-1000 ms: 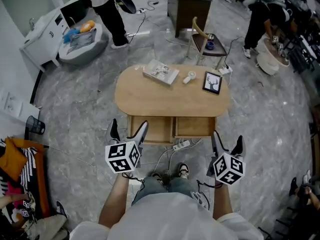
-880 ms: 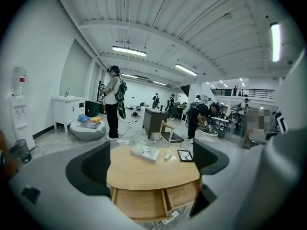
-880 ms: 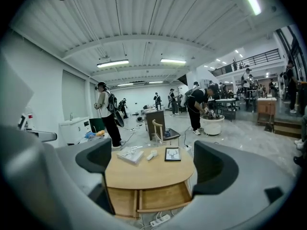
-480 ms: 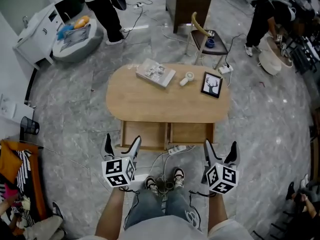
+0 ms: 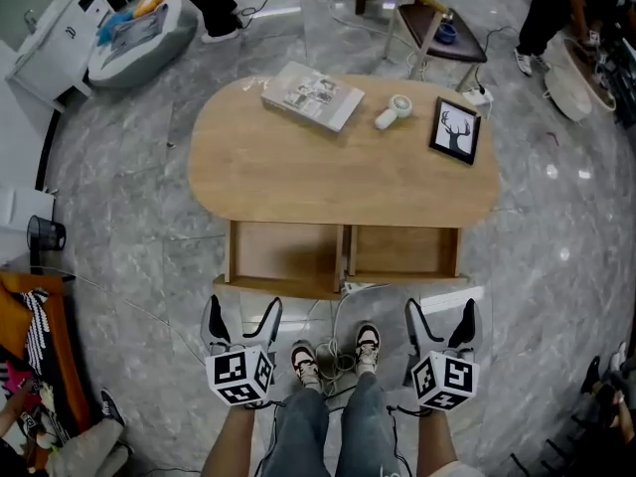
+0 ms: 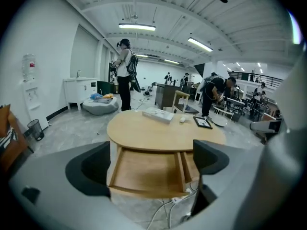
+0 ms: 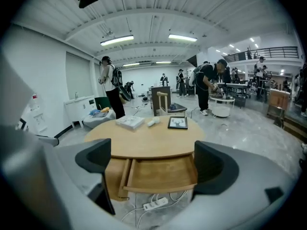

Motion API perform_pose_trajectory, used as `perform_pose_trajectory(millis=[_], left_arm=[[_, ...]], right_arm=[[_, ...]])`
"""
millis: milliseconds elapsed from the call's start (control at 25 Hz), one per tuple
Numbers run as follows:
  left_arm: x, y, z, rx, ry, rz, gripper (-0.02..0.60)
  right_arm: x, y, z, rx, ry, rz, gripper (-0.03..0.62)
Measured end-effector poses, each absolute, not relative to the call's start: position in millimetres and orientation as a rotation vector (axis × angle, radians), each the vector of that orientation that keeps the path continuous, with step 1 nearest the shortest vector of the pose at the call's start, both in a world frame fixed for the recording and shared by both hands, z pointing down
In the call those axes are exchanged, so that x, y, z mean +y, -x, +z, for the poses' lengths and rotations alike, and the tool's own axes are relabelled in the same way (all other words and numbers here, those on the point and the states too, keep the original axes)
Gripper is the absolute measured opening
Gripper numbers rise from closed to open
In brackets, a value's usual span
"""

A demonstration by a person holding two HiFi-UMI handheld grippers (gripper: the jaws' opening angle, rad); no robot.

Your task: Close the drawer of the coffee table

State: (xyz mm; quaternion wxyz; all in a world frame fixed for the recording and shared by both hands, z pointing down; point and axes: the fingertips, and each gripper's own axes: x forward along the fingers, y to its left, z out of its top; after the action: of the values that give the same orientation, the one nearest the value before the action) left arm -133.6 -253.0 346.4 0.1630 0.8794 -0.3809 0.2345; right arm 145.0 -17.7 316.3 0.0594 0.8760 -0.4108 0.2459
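Both drawers hang open mid-frame beneath the desk (image 5: pixel 338 167): left drawer (image 5: pixel 283 254), right drawer (image 5: pixel 402 250). Lower down, left claw (image 5: pixel 241 312) and right claw (image 5: pixel 439 312) gape wide, holding nothing. Rigid wood, probably light on runners; push square against the front edge.

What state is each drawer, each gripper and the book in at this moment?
Left drawer: pulled open, looks empty.
Right drawer: pulled open, looks empty.
Left gripper: jaws apart, holding nothing, short of the drawers.
Right gripper: jaws apart, holding nothing, short of the drawers.
Book: closed, lying flat on the table.
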Motion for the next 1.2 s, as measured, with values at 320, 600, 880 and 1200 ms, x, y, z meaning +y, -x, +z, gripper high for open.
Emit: perform_pose_trajectory(millis=[320,600,880,1200], left_arm=[[-225.0,157.4,480.5,-1.101,-2.412,0.757,0.531],[-212.1,161.9,563.2,-1.036,-2.515,0.794,0.531],[-219.3,161.5,613.4,-1.028,-2.632,0.834,0.531],[-223.9,161.7,653.5,-1.007,-2.638,0.816,0.531]], right_arm=[[-0.6,-131.0,448.3,-1.224,-2.556,0.875,0.548],[-2.3,-122.8,505.8,-1.240,-2.466,0.915,0.548],[-11.8,-110.0,533.4,-1.267,-2.352,0.917,0.548],[-36.3,-102.6,541.4,-1.275,-2.313,0.923,0.548]])
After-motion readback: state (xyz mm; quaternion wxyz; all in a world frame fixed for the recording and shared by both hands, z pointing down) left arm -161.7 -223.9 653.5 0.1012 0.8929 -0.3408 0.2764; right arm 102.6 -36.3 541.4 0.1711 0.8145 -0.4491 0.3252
